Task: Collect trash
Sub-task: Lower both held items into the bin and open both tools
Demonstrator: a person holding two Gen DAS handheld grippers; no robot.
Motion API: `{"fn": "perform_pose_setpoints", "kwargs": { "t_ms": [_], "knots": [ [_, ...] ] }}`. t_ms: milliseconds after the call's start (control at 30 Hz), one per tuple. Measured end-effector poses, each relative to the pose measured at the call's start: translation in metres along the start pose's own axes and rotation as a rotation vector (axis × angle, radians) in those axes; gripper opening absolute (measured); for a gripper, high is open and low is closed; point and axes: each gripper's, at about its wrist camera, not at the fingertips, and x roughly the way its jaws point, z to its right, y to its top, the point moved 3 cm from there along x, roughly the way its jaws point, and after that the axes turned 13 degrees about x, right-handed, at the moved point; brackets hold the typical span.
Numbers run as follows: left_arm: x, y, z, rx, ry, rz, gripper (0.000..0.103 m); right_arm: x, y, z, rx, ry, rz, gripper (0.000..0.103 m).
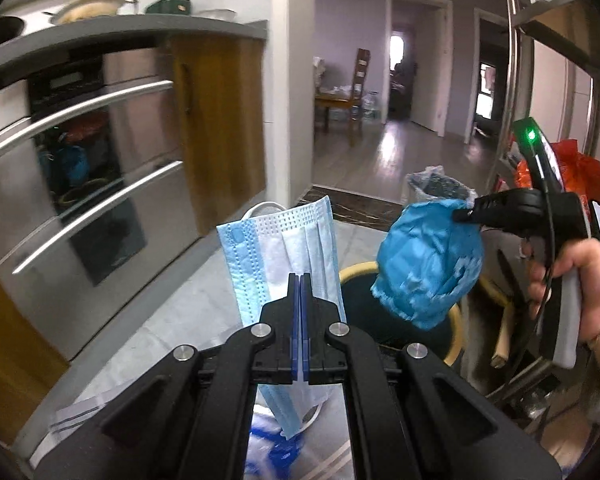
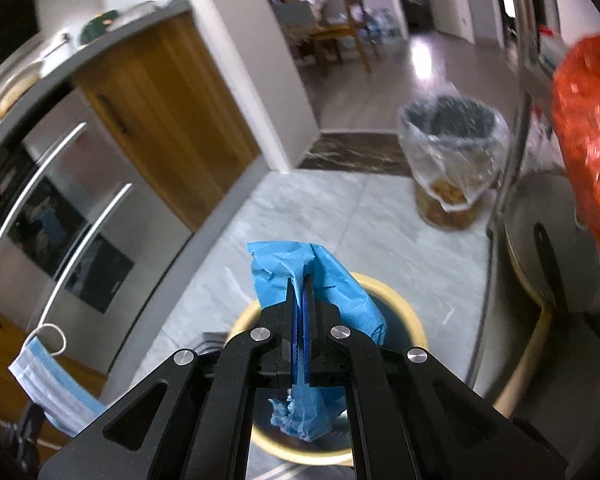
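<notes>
Both hands are loaded and over the drop zone: the left gripper (image 1: 301, 280) has its fingers clamped on a pleated face mask (image 1: 276, 248), the right gripper (image 2: 302, 284) pinches a crumpled blue wrapper (image 2: 320, 280), and both pieces hang just above the yellow-rimmed bin (image 2: 404, 312) on the tiled floor. This looks like the carry-and-drop step (a second, bag-lined bin (image 2: 452, 136) stands farther off by the doorway). Next, I'd judge, each piece needs centring over the dark opening before the fingers part, the mask sitting nearer the rim.
</notes>
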Motion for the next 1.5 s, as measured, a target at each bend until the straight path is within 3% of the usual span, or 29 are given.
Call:
{"fn": "perform_pose_setpoints", "kwargs": {
  "t_ms": [233, 567, 767, 1000, 1100, 1267, 1500],
  "knots": [
    [0.059, 0.019, 0.033, -0.005, -0.070, -0.029, 0.001, 0.035, 0.006, 0.031, 0.059, -0.075, -0.081, 0.003],
    [0.127, 0.012, 0.064, -0.069, -0.080, -0.085, 0.001, 0.057, -0.008, 0.032, 0.034, -0.113, -0.159, 0.003],
    [0.137, 0.010, 0.077, -0.036, -0.106, -0.115, 0.001, 0.061, -0.010, 0.030, 0.028, -0.097, -0.183, 0.003],
    [0.133, 0.004, 0.073, -0.044, -0.088, -0.128, 0.003, 0.062, -0.009, 0.030, 0.041, -0.079, -0.197, 0.004],
    [0.129, 0.001, 0.072, -0.046, -0.082, -0.130, 0.014, 0.062, -0.010, 0.027, 0.032, -0.067, -0.202, 0.009],
    [0.119, -0.003, 0.064, -0.061, -0.056, -0.118, 0.038, 0.062, -0.015, 0.015, -0.007, -0.034, -0.212, 0.030],
    [0.107, -0.014, 0.047, -0.079, -0.019, -0.126, 0.051, 0.059, -0.014, 0.008, -0.009, 0.008, -0.208, 0.057]
  ]
}}
